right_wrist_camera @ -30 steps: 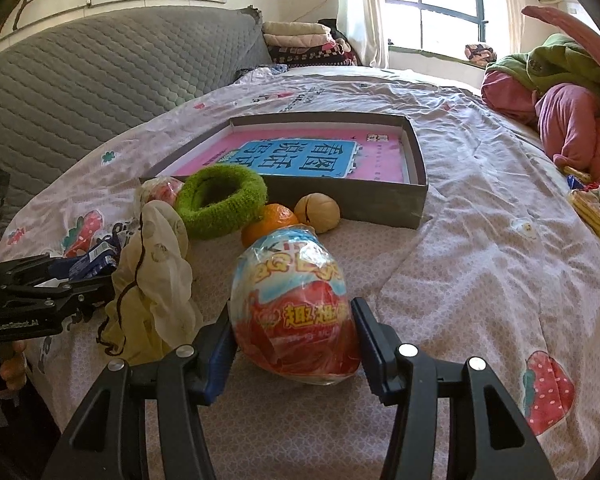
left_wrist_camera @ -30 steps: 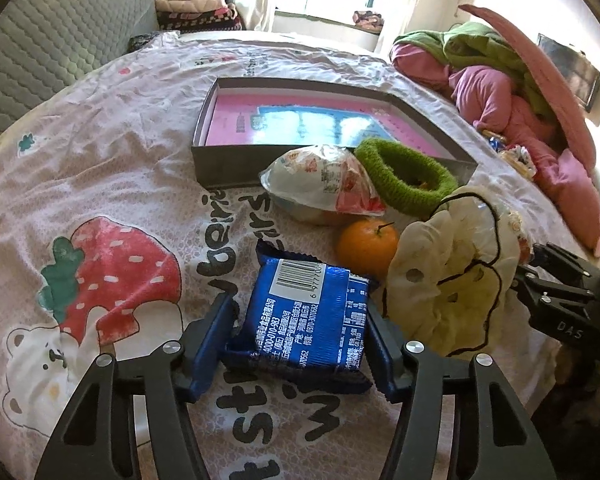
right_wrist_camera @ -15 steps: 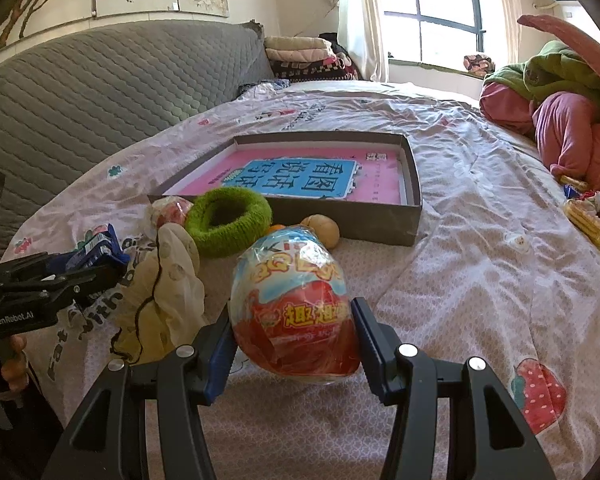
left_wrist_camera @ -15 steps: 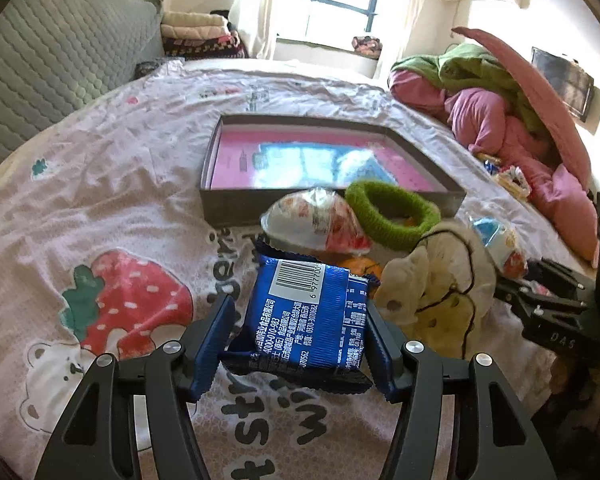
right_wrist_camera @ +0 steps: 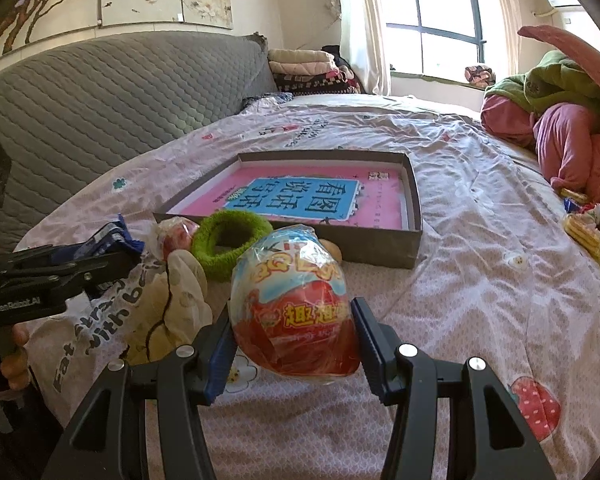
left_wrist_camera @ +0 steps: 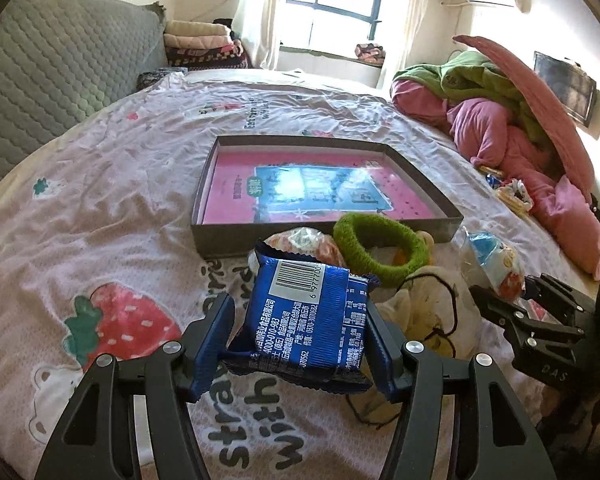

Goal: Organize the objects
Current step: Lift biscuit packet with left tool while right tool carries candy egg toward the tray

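Orange fruit (left_wrist_camera: 400, 258) mostly hidden behind green ring (left_wrist_camera: 380, 250).

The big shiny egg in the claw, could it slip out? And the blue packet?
Maybe. The plastic-wrapped red and blue toy egg is round and slick, pinched only at its sides by the right claw, so it might pop free. The crinkly blue snack packet in the left claw sags at the front, so it could crumple or snag the fuzzy green ring near the grey box.
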Motion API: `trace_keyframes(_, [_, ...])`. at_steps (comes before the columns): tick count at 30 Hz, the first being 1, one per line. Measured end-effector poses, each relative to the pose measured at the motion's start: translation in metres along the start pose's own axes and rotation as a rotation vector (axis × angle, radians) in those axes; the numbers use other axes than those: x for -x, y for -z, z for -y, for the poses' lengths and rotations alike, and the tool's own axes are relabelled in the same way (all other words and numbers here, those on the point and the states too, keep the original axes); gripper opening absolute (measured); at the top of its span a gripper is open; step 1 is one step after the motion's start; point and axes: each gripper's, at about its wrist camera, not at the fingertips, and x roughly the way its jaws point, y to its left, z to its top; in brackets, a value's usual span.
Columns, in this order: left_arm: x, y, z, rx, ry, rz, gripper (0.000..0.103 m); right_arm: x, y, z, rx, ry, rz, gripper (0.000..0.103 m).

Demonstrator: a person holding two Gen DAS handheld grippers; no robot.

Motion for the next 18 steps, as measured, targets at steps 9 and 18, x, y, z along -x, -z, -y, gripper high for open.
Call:
trace_keyframes(9, [-0.014, -0.022, 0.013, -0.013, 0.004, 0.028, 0.063, -0.002, -0.009, 0.006, -0.014, -0.003, 0.017, 0.055])
trace_keyframes(18, [-0.015, -0.025, 0.017, -0.031, -0.021, 0.046, 0.063, -0.004, -0.017, 0.008, -0.006, -0.011, 0.02, 0.055])
